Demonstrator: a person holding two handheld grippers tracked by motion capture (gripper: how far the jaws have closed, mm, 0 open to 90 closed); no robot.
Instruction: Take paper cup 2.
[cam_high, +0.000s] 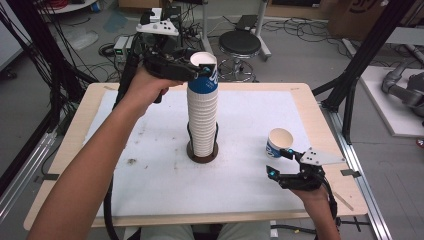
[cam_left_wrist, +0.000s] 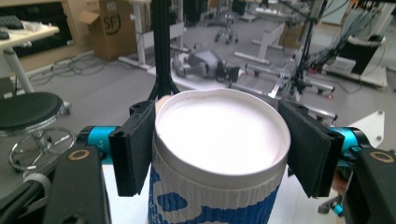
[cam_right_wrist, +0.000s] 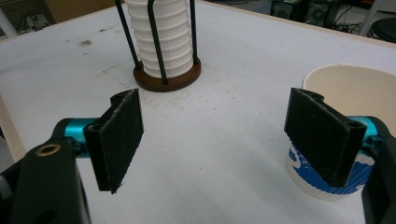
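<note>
Left gripper (cam_high: 199, 71) raised, jaws clamping top cup (cam_high: 204, 75) (stack's uppermost).

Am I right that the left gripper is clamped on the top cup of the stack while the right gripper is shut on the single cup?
Not quite: the right gripper is open, with the single cup outside its jaws, as the right gripper view shows. The left gripper does clamp the top cup.
</note>
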